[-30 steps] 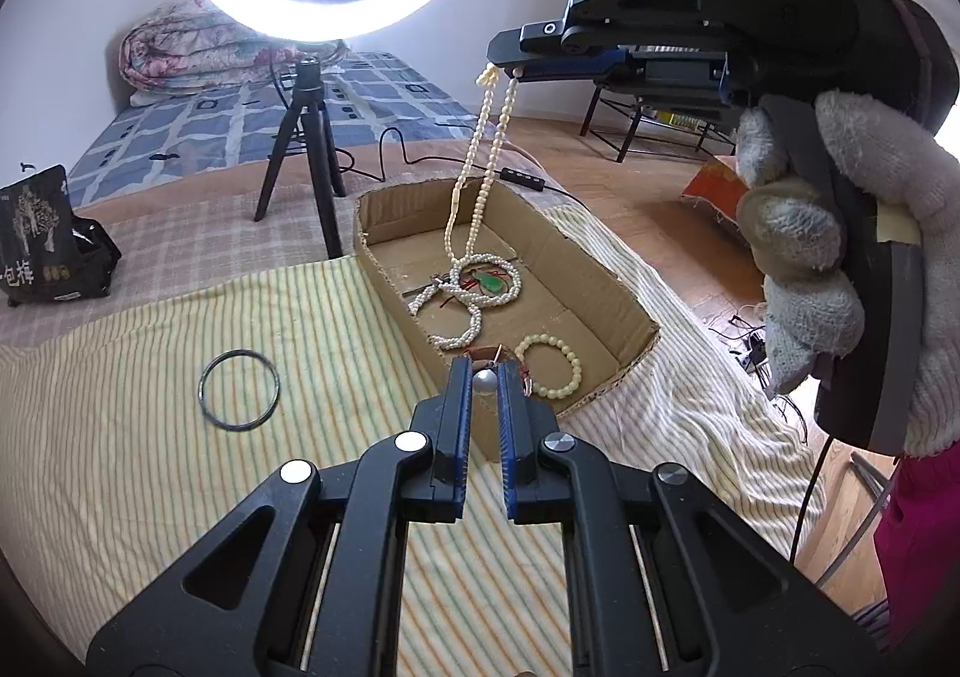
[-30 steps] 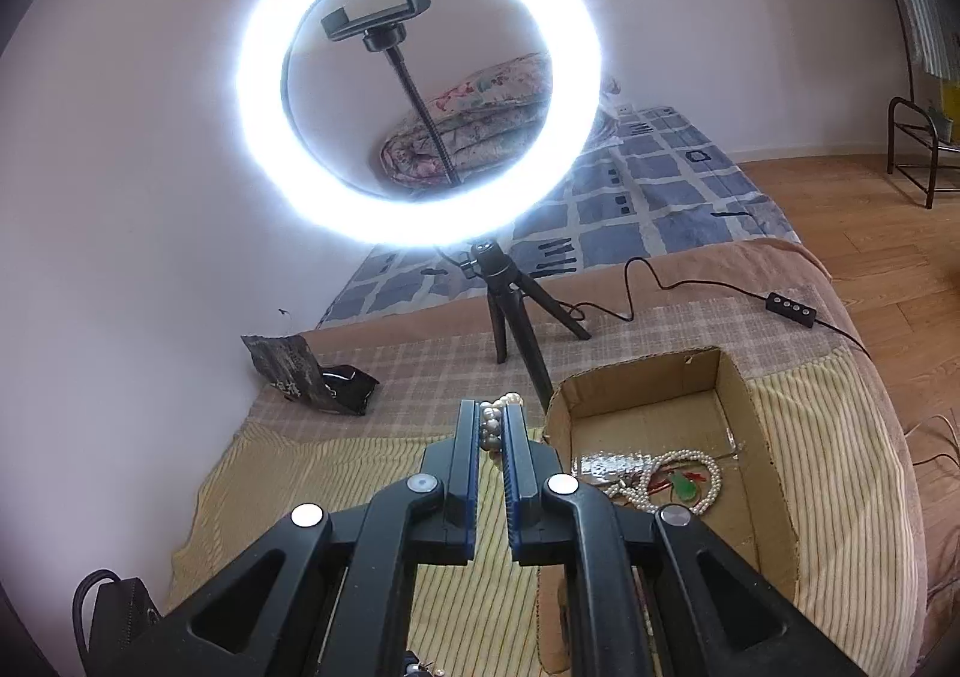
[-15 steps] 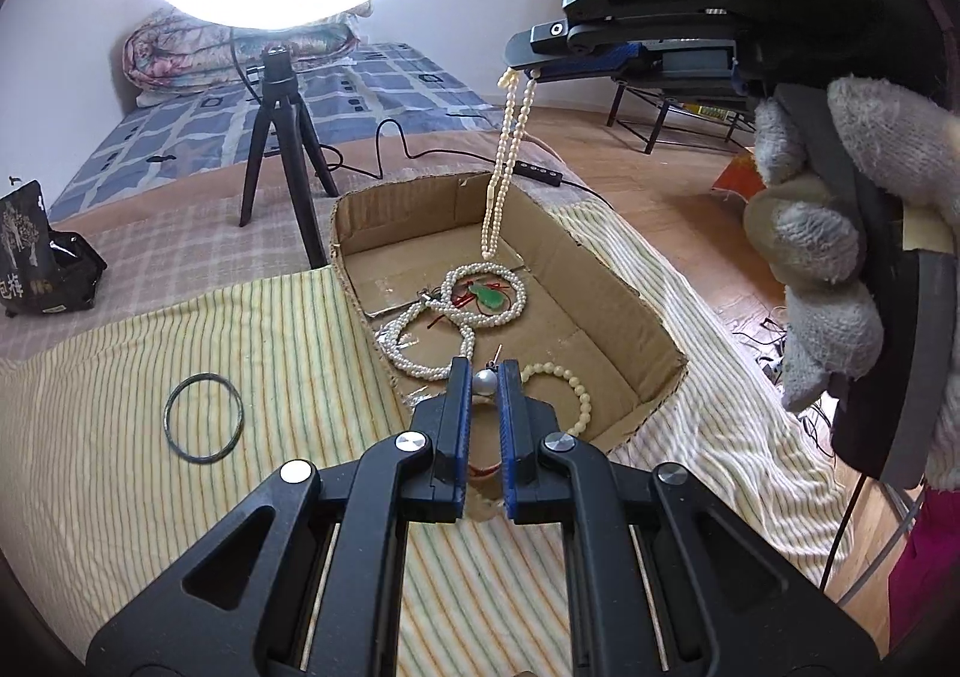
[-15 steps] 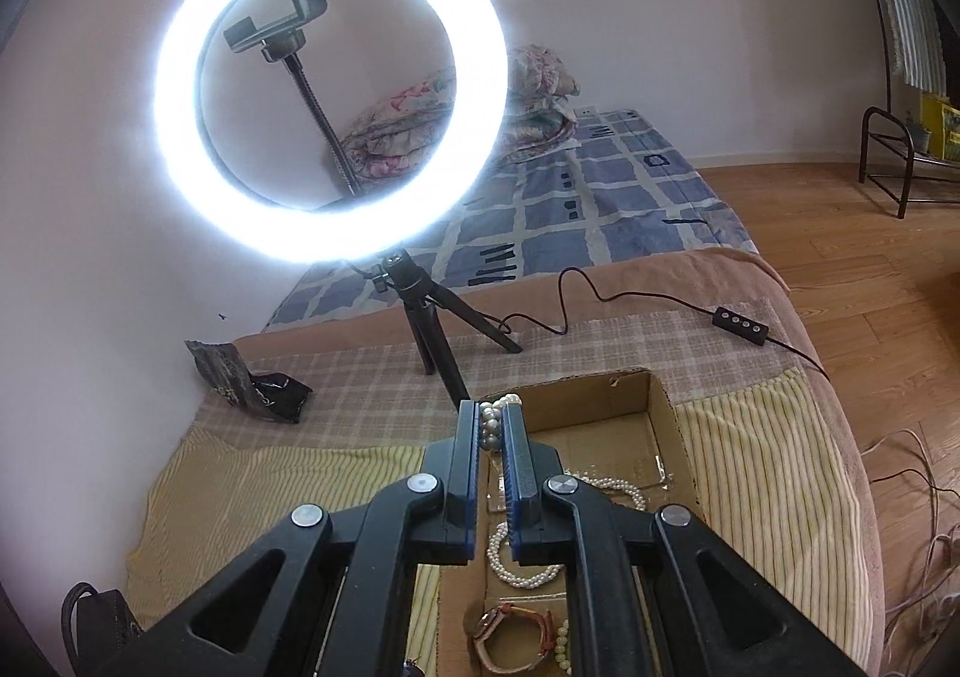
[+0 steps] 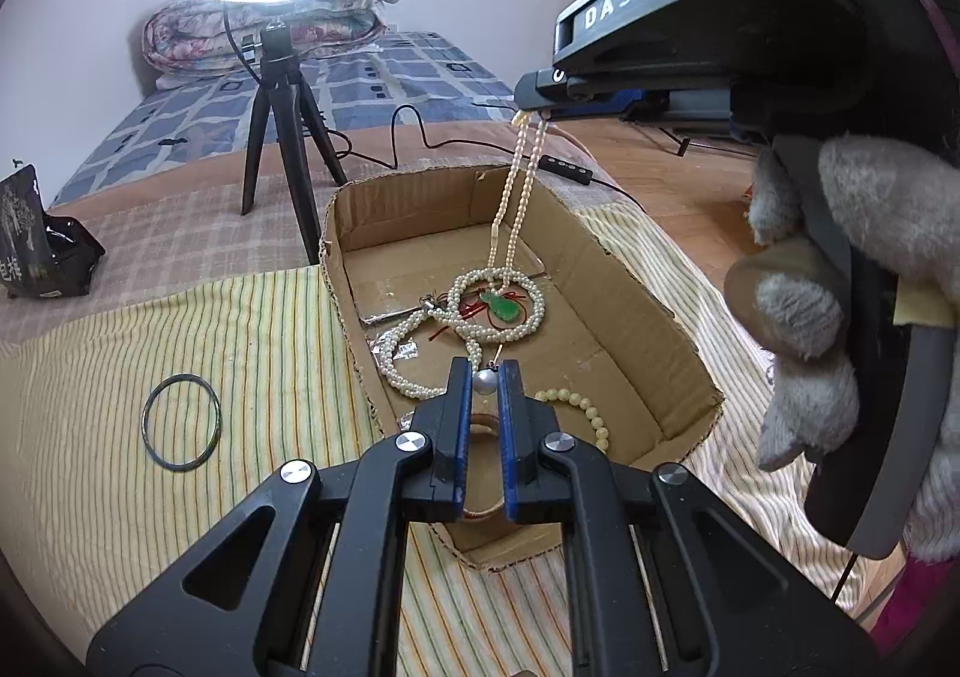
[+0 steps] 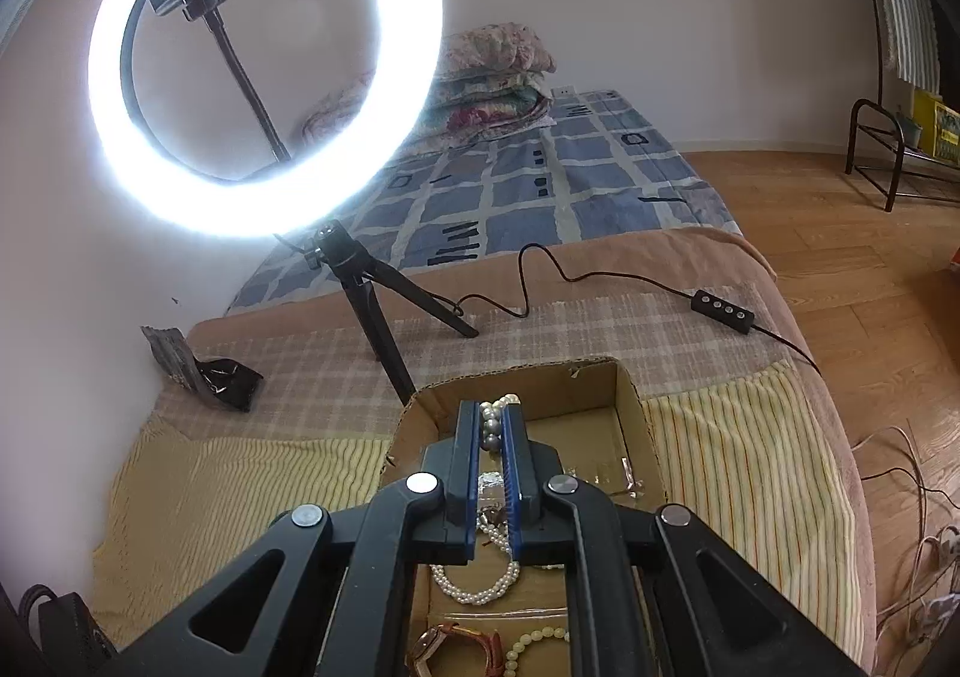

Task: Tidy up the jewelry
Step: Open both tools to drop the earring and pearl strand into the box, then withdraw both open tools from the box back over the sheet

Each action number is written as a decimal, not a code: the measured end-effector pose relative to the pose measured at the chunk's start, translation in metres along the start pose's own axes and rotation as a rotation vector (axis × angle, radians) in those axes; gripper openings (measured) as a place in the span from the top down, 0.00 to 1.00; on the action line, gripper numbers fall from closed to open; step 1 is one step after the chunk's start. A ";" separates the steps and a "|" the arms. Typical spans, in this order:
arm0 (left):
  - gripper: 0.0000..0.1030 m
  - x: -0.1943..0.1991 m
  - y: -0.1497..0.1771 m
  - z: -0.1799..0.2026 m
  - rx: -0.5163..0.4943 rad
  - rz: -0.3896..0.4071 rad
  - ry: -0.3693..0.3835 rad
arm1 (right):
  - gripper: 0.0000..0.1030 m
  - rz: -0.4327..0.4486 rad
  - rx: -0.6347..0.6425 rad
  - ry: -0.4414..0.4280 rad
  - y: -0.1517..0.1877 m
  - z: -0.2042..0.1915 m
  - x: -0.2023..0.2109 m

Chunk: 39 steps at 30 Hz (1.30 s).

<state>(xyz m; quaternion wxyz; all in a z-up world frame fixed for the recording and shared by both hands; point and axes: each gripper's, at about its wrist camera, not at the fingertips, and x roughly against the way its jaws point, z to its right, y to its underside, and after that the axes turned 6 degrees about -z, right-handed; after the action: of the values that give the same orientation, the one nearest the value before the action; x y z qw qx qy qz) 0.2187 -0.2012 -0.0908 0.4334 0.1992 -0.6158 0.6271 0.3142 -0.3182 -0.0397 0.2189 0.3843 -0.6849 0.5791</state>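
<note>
My left gripper (image 5: pixel 483 377) is shut on a grey pearl (image 5: pixel 485 381) and holds it over the near end of the cardboard box (image 5: pixel 636 287). My right gripper (image 6: pixel 493 425) is shut on a pearl necklace (image 5: pixel 521 197), which hangs from it (image 5: pixel 531 110) down into the box. The necklace's lower part coils on the box floor around a green pendant (image 5: pixel 503 306). A beige bead bracelet (image 5: pixel 585 407) and a brown watch (image 6: pixel 456 644) lie in the box. A dark bangle (image 5: pixel 181 422) lies on the striped cloth (image 5: pixel 120 497) to the left.
A ring light on a black tripod (image 5: pixel 282 137) stands just behind the box, with its cable and controller (image 6: pixel 720 310) on the bed. A black packet (image 5: pixel 36 251) sits at the far left. The bed edge drops to a wooden floor (image 6: pixel 870 257) on the right.
Both grippers have moved further over the box and lower. The hanging necklace has sunk with the right gripper, so more of it rests on the box floor.
</note>
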 end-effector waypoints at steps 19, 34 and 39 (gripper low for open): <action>0.52 -0.015 -0.001 0.001 0.013 -0.027 -0.002 | 0.51 -0.033 0.026 0.062 0.006 0.002 -0.021; 0.32 -0.006 0.001 -0.009 0.038 -0.031 -0.030 | 0.00 -0.002 0.059 0.188 0.007 -0.007 -0.014; 0.32 -0.002 0.004 -0.012 0.023 -0.033 -0.042 | 0.00 0.012 0.067 0.211 0.009 -0.009 -0.006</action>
<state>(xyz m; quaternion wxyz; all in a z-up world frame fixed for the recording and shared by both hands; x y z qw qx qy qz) 0.2203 -0.1898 -0.0966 0.4284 0.2274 -0.6143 0.6224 0.3093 -0.3074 -0.0474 0.2733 0.3244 -0.6404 0.6403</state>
